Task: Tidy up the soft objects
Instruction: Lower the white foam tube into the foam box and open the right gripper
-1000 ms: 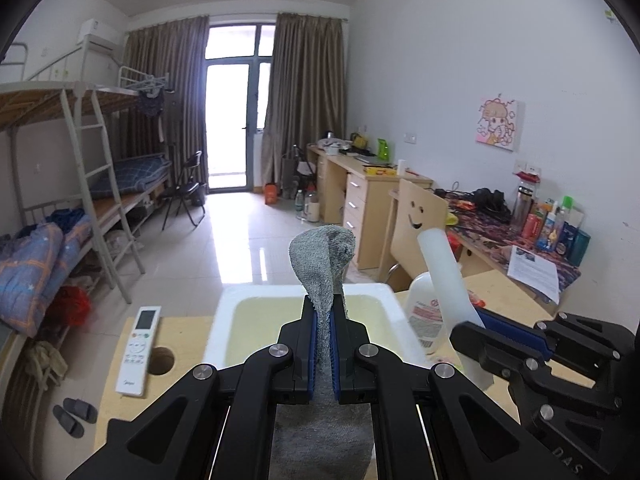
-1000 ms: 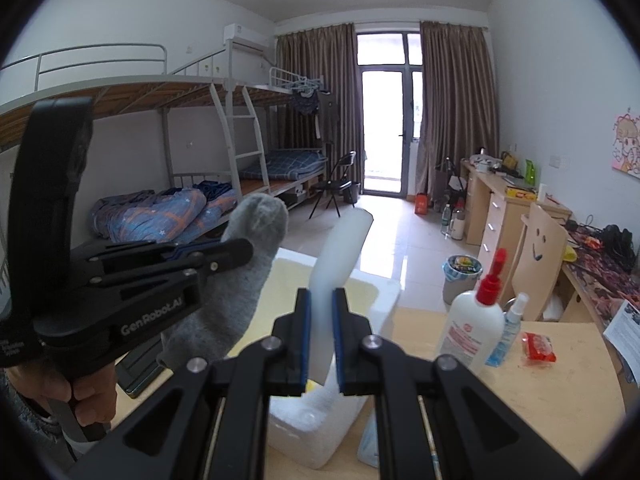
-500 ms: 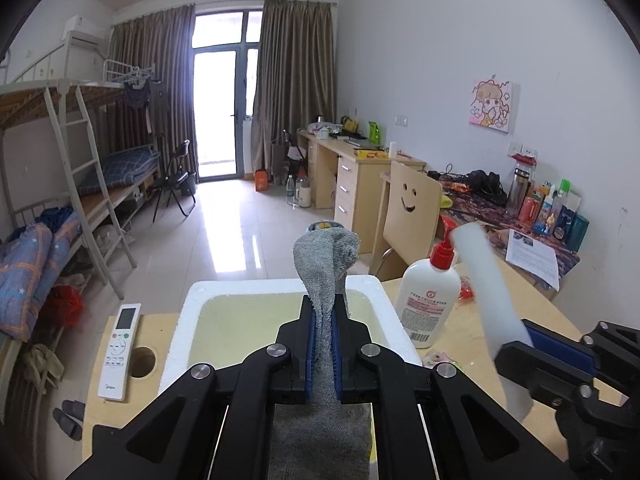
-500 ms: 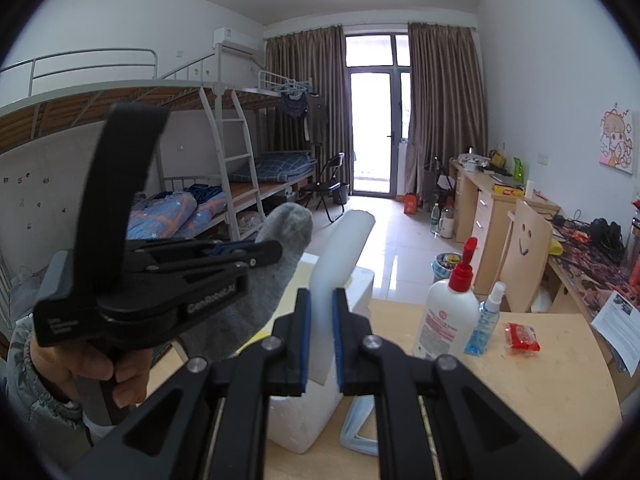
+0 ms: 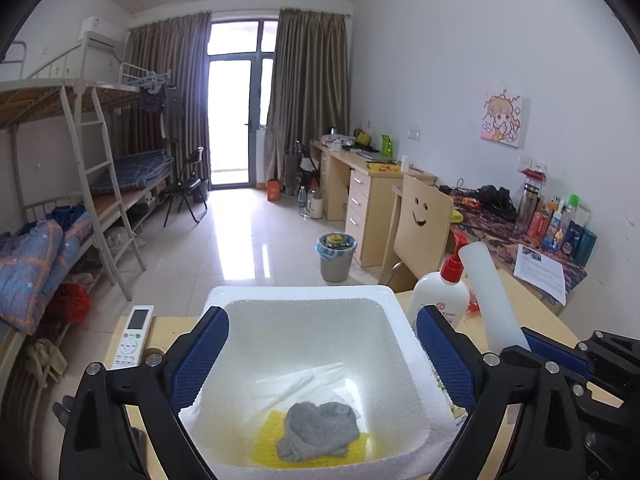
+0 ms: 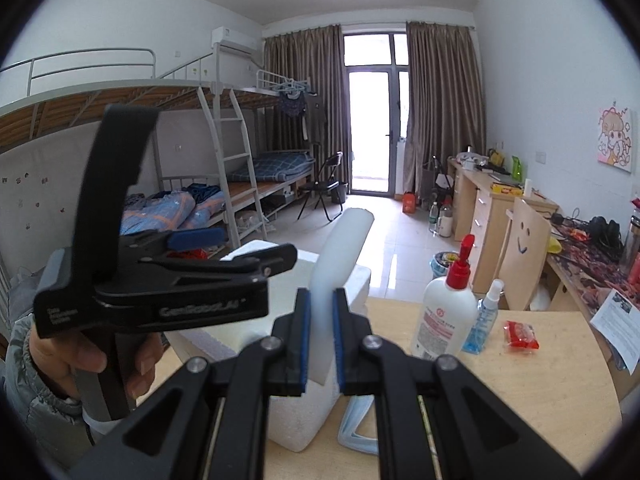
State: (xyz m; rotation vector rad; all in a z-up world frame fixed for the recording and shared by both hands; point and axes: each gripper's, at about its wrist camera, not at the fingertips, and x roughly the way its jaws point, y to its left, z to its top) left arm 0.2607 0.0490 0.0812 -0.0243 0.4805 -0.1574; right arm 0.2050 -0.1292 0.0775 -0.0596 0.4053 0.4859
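The left tongs [image 5: 320, 354] are opening, nothing between them; the crumpled grey sock [image 5: 317, 431] lies below in the white foam box [image 5: 298, 296]. The right tongs [image 6: 320, 338] clench an upright white foam strip [image 6: 340, 256], just right of the box, nearer hand.

The left hand-held gripper [image 5: 320, 354], jaws opening and empty, hangs over the foam box [image 5: 304, 300] where the grey sock [image 5: 316, 430] lies.
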